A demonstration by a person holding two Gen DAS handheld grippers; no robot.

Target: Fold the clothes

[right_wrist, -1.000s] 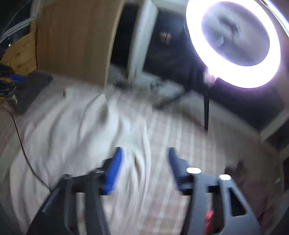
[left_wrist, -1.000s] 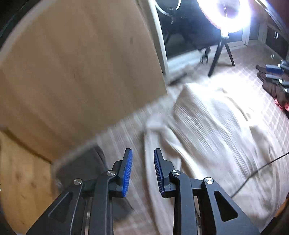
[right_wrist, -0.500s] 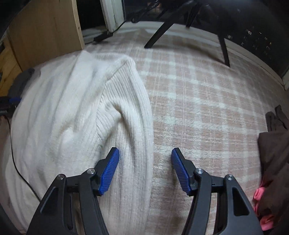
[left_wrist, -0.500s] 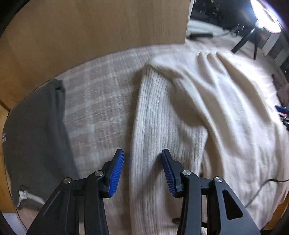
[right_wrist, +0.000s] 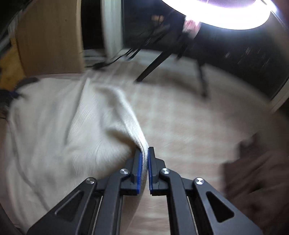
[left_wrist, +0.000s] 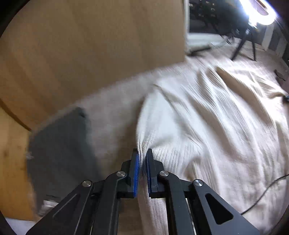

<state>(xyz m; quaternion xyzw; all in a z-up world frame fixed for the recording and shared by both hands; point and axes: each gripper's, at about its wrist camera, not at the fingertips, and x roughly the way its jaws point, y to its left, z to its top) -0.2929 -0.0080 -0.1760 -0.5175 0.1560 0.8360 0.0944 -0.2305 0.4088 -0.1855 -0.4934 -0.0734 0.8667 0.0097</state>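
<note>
Cream ribbed sweater (left_wrist: 207,117) lies spread on the checked blanket (right_wrist: 189,130). The left gripper (left_wrist: 142,153) has just closed, pinching the sweater's left edge between its blue pads (left_wrist: 136,168). The right gripper (right_wrist: 144,151) has likewise just closed, clamping the opposite ribbed edge. A dark grey garment (left_wrist: 59,148), blurred, seems folded beside the left gripper.

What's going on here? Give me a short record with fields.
garment: cream ribbed sweater, spread on a checked blanket
left gripper: shut on the sweater's edge, jaws just closed
right gripper: shut on the opposite edge, jaws just closed
beside sweater: grey garment on the left gripper's side, brown garment on the right gripper's side
background: ring light
</note>
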